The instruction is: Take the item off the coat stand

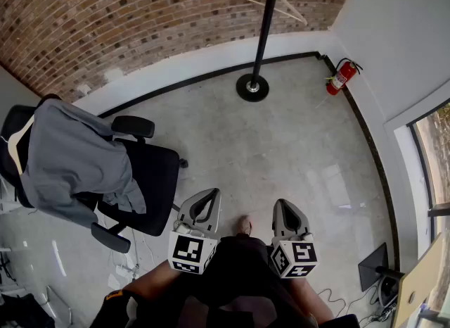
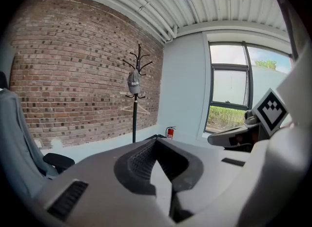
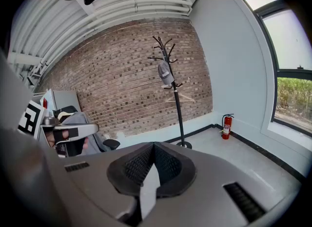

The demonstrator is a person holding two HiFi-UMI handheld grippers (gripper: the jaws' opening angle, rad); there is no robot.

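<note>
A black coat stand [image 1: 260, 34] rises against the brick wall at the far side of the room; its round base [image 1: 252, 88] rests on the floor. A grey cap [image 3: 165, 72] hangs near the stand's top, also seen as the cap [image 2: 133, 81] in the left gripper view. A bare wooden hanger [image 3: 179, 97] hangs below it. Both grippers are held close to my body, far from the stand. My left gripper [image 1: 204, 203] is shut and empty. My right gripper [image 1: 290, 215] is shut with nothing between its jaws.
A black office chair [image 1: 126, 179] draped with a grey jacket [image 1: 67, 158] stands at the left. A red fire extinguisher [image 1: 342, 77] sits by the right wall. Bare grey floor [image 1: 281, 150] lies between me and the stand. A window [image 2: 229, 89] fills the right wall.
</note>
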